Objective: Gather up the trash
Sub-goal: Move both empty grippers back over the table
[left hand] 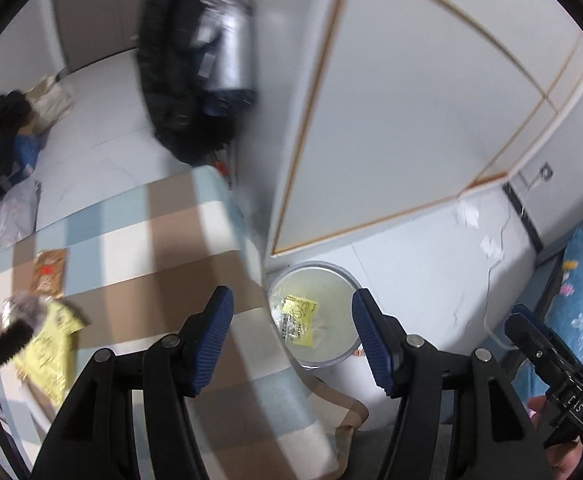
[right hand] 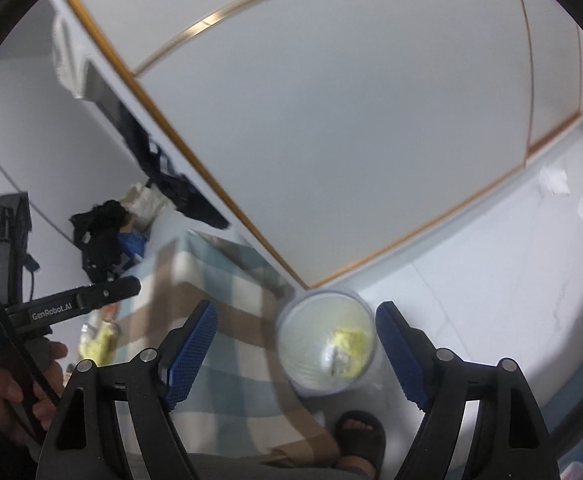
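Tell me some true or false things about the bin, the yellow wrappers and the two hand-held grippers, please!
1. The trash bin stands on the floor beside the checkered cloth. True.
2. The bin is empty. False: a yellow wrapper and some clear plastic already lie inside.
3. The left hand-held gripper is squeezing a wrapper. False: its jaws are wide apart with nothing between them.
4. Another yellow wrapper lies on the checkered cloth. True.
5. The right hand-held gripper is open and holds nothing. True.
6. The bin has a lid on it. False: its top is open, so you can see inside.
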Tool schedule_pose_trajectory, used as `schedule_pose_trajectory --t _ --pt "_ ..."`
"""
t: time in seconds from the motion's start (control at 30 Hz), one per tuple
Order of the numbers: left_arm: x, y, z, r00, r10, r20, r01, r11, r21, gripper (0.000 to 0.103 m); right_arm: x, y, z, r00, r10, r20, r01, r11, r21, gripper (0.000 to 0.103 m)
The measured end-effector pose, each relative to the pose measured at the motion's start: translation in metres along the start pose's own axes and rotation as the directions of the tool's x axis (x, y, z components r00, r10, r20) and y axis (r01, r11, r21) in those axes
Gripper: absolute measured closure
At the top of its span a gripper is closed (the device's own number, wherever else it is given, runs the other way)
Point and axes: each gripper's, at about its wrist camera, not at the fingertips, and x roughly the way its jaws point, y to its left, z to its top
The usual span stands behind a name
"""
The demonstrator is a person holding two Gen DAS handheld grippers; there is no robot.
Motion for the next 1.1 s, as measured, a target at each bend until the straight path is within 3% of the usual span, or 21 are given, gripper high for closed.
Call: schedule_pose_trajectory --t 0.13,0.2,0.53,0.63,0.77,0.9,1.1 --pt "-0.031 0.025 -0.003 0.997 0.019 0.069 -0.015 0.999 -0.052 0.044 -0.014 0.034 0.003 1.0 0.0 0.015 0.0 0.999 -0.051 0.021" --pt "-0.048 0.04 -0.007 0.994 0.028 0.103 -0.02 0.997 -0.08 0.034 -0.02 0.05 0.003 1.0 0.018 0.017 -0.017 0.998 -0.068 0.021" --pt "-0.11 0.114 -0.038 0.961 0.144 0.238 -0.1 0.978 -0.186 0.03 -0.028 0.145 -0.02 0.995 0.101 0.018 -0.096 0.976 -0.193 0.021" --pt "-0.118 0.136 -0.051 0.942 0.232 0.241 -0.187 0.963 -0.194 0.026 -0.02 0.172 -0.03 0.993 0.12 -0.014 -0.12 0.966 -0.229 0.021" --pt "-0.125 0.168 -0.066 0.943 0.233 0.236 -0.175 0.954 -0.242 0.026 -0.007 0.205 -0.045 0.989 0.134 -0.057 -0.144 0.953 -0.265 0.02" --pt "-0.13 0.207 -0.082 0.93 0.274 0.243 -0.193 0.931 -0.311 0.026 0.009 0.234 -0.062 0.986 0.135 -0.094 -0.157 0.939 -0.307 0.017" --pt "-0.123 0.252 -0.105 0.932 0.275 0.236 -0.165 0.902 -0.4 0.025 0.041 0.271 -0.086 0.98 0.121 -0.155 -0.17 0.92 -0.354 0.017"
